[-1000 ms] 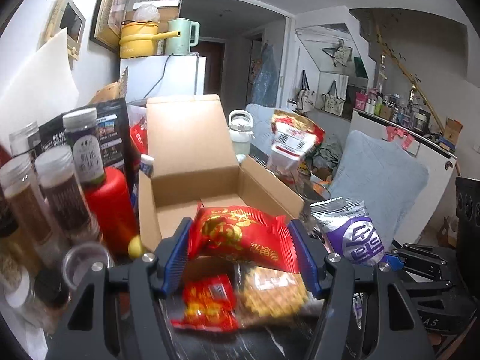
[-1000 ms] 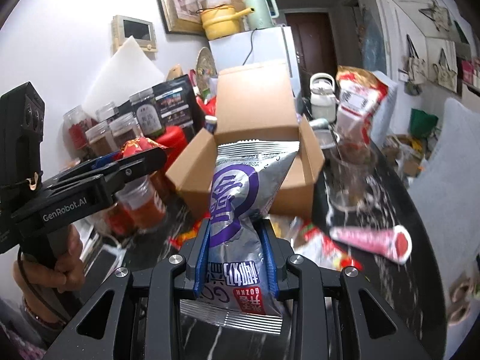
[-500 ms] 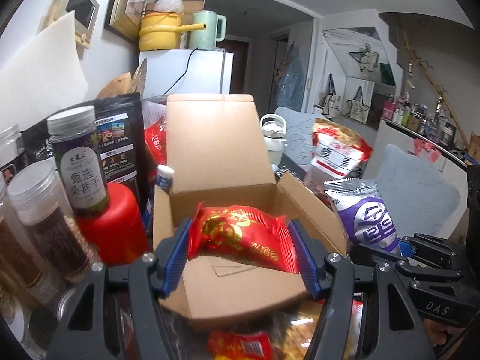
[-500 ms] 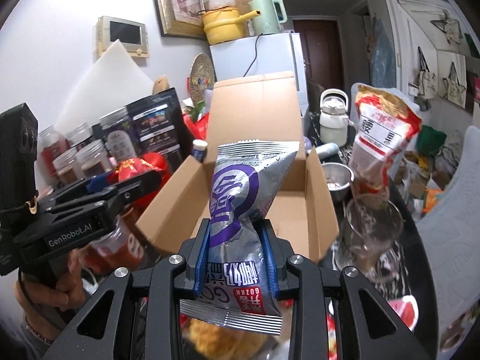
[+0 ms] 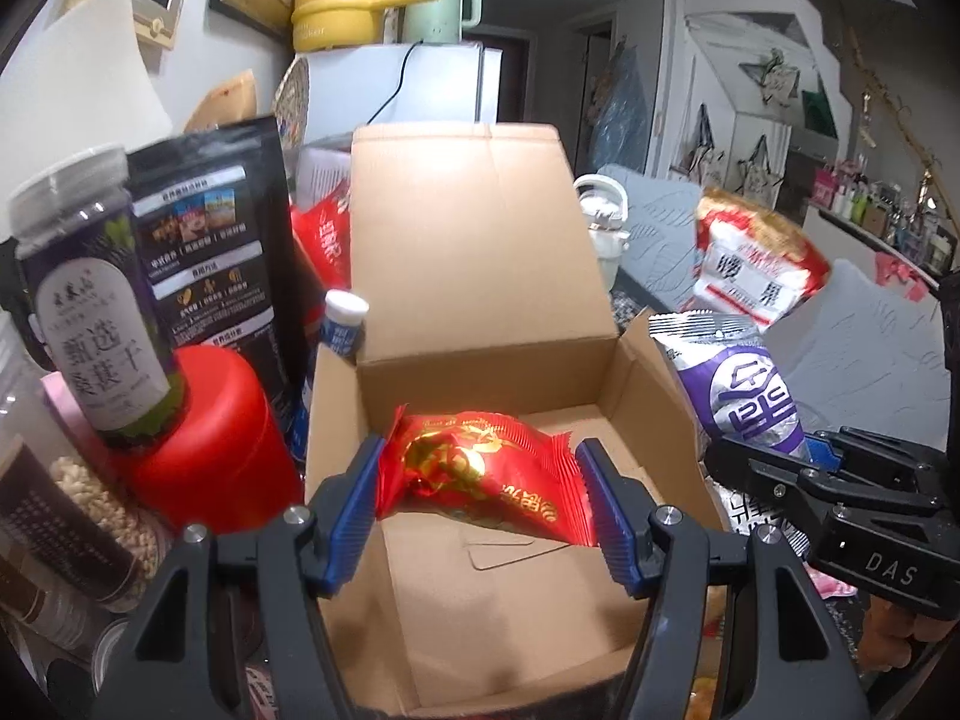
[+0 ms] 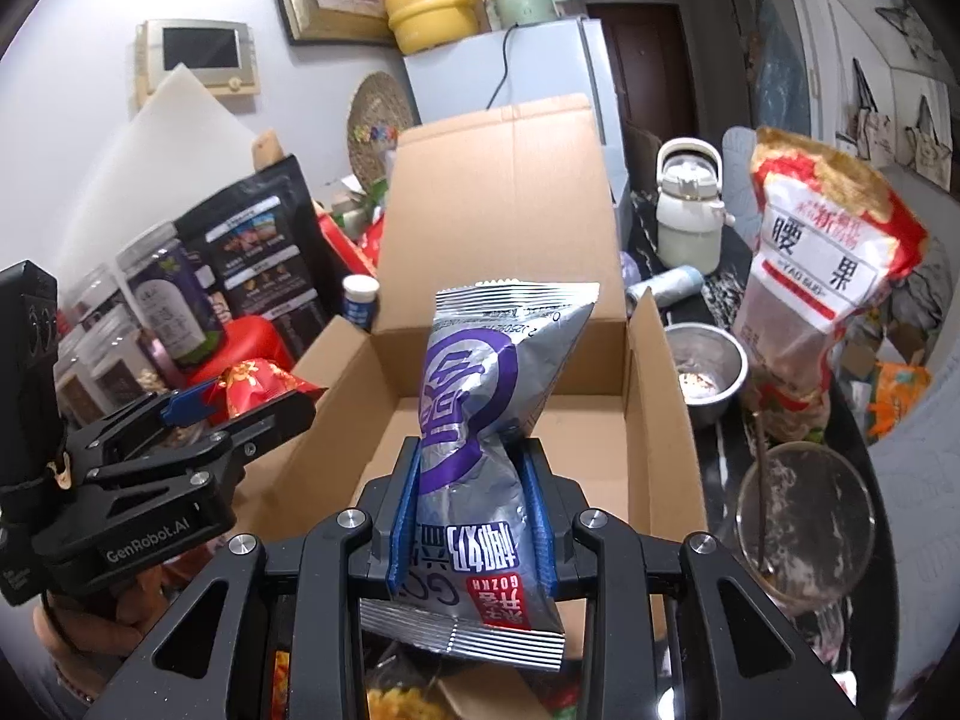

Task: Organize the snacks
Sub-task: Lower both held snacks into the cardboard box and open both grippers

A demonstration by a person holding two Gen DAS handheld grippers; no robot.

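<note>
While the cardboard box (image 5: 480, 570) looks empty inside, the left gripper (image 5: 480, 504) clamps a red snack packet (image 5: 486, 480) above it and the right gripper (image 6: 474, 516) pinches a silver-purple pouch (image 6: 480, 414) over its near edge, so neither is packed yet.

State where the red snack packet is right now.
In the left wrist view, the red snack packet is clamped in the left gripper, held over the open cardboard box, right of the red canister.

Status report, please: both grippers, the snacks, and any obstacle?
Left gripper shut on red snack packet. Right gripper shut on silver-purple packet. Both over open cardboard box. Nothing in the way.
</note>
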